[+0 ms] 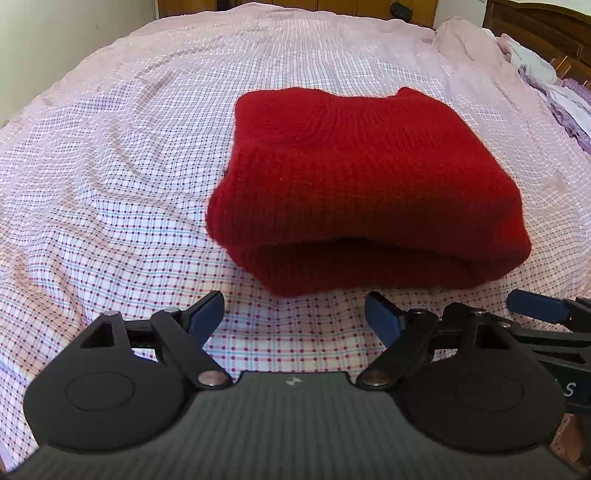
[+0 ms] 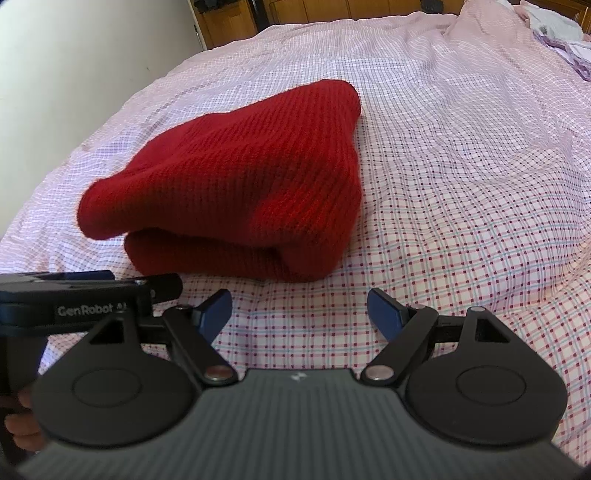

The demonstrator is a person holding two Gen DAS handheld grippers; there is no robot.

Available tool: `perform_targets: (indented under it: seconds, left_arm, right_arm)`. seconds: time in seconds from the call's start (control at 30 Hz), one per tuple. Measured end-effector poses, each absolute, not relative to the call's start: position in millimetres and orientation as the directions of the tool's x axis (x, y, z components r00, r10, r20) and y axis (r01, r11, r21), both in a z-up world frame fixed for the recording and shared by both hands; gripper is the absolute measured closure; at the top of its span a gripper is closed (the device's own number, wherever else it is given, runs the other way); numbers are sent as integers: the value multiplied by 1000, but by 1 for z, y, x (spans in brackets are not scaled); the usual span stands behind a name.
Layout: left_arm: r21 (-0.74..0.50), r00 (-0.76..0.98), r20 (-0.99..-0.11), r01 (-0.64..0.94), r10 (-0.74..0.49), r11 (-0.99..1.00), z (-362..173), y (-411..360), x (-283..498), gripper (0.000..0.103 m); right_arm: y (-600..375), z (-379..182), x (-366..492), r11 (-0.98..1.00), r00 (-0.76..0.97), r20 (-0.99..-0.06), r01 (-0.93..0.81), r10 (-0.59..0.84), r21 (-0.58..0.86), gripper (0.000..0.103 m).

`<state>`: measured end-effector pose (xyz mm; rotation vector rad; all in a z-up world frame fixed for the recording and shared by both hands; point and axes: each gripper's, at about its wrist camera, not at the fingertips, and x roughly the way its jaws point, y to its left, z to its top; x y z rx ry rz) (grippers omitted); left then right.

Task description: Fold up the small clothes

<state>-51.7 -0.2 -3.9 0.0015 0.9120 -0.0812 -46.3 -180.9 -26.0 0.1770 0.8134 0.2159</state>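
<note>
A red knitted garment (image 1: 354,184) lies folded into a thick rectangular bundle on the bed; it also shows in the right wrist view (image 2: 240,184). My left gripper (image 1: 295,314) is open and empty, just in front of the bundle's near edge. My right gripper (image 2: 299,310) is open and empty, in front of the bundle's right corner. The right gripper's blue fingertip (image 1: 535,304) shows at the right edge of the left wrist view. The left gripper's body (image 2: 74,295) shows at the left of the right wrist view.
The bed is covered by a pink checked sheet (image 1: 129,166), wrinkled in places. Purple and white bedding (image 1: 554,92) is piled at the far right by a wooden headboard (image 1: 546,26). A pale wall (image 2: 74,55) runs along the bed's left side.
</note>
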Motion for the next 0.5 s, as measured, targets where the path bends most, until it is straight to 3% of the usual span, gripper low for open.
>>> perform_targets:
  seconds: [0.5]
  left_arm:
    - [-28, 614, -786, 70, -65, 997, -3, -2, -56, 16]
  right_arm:
    - [-180, -24, -49, 963, 668, -697, -120, 259, 243, 21]
